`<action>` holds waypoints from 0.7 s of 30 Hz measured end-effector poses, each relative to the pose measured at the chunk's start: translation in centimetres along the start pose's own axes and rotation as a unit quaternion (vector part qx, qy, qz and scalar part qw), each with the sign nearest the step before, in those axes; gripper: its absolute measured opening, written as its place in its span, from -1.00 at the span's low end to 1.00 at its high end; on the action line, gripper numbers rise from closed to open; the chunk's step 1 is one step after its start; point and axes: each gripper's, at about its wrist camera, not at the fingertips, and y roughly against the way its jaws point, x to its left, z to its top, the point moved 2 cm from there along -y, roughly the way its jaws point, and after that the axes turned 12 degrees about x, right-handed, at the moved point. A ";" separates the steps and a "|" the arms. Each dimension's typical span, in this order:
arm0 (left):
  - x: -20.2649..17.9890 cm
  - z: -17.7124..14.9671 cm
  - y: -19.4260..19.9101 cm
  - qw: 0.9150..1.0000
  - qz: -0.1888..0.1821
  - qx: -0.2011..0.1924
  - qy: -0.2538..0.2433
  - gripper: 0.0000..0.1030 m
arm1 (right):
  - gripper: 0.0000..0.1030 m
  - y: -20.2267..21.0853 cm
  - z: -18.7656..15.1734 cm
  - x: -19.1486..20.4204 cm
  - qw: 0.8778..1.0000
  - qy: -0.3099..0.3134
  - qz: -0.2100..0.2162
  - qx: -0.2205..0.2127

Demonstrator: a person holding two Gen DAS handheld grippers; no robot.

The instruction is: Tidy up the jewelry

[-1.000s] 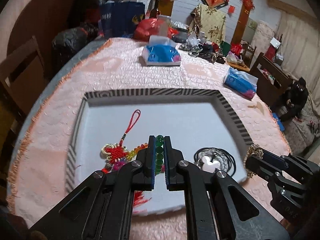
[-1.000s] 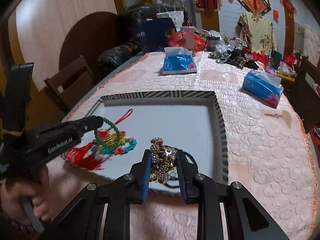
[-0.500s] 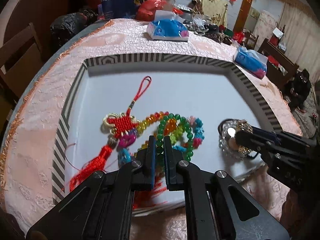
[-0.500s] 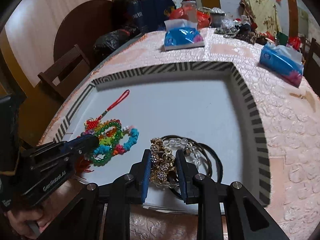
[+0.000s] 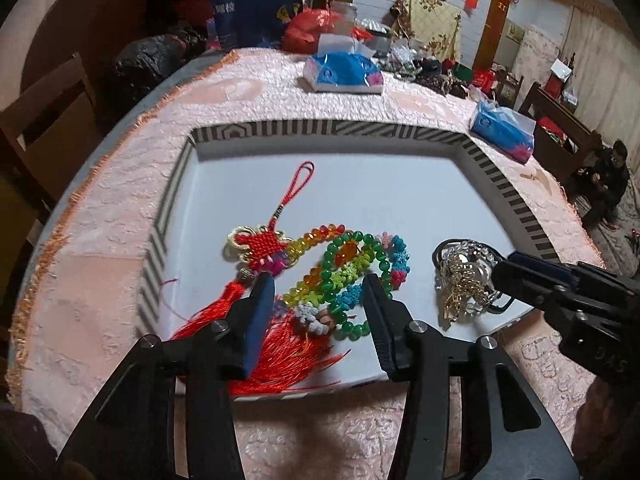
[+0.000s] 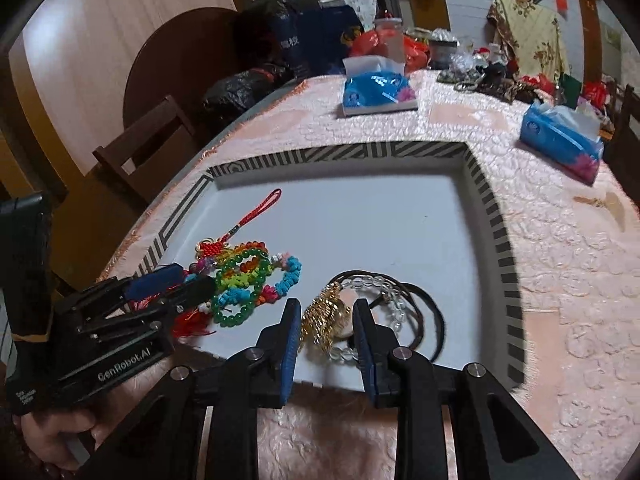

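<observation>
A white tray with a striped rim [image 5: 516,204] [image 6: 496,216] lies on the pink tablecloth. In it lie a green bead bracelet [image 5: 352,268] [image 6: 232,312], mixed coloured bead strings and a red knot tassel [image 5: 260,246] [image 6: 212,248]. My left gripper [image 5: 320,292] [image 6: 176,284] is open and empty, just above the green bracelet. A gold rhinestone piece [image 6: 326,316] [image 5: 460,280] lies on clear beads and black cords [image 6: 424,312] at the tray's front right. My right gripper [image 6: 326,320] is open, its fingers on either side of the gold piece.
Two blue tissue packs [image 5: 344,74] [image 5: 504,132] lie beyond the tray. Bags and clutter [image 5: 256,12] crowd the table's far end. A wooden chair [image 5: 44,116] stands at the left. A person sits at the far right [image 5: 608,176].
Both grippers lowered into the tray and opened. The left let go of the green bracelet and the right let go of the gold piece; both now lie in the tray.
</observation>
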 end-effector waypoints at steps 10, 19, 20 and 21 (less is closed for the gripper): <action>-1.3 -3.6 2.1 0.999 0.032 -0.004 -0.014 0.39 | -0.51 2.5 -4.2 -0.7 1.000 -0.010 -0.016 -0.014; -2.3 -7.0 1.0 0.999 0.037 0.018 -0.013 0.53 | -0.51 -0.1 -6.2 -0.2 0.999 0.005 -0.027 0.017; -1.8 -6.8 0.6 0.999 0.041 0.022 -0.007 0.53 | -0.51 -0.3 -6.1 -0.3 0.999 0.004 -0.028 0.019; -1.4 -6.6 0.4 0.999 0.044 0.024 -0.001 0.53 | -0.51 -0.4 -6.1 -0.5 0.999 0.002 -0.029 0.020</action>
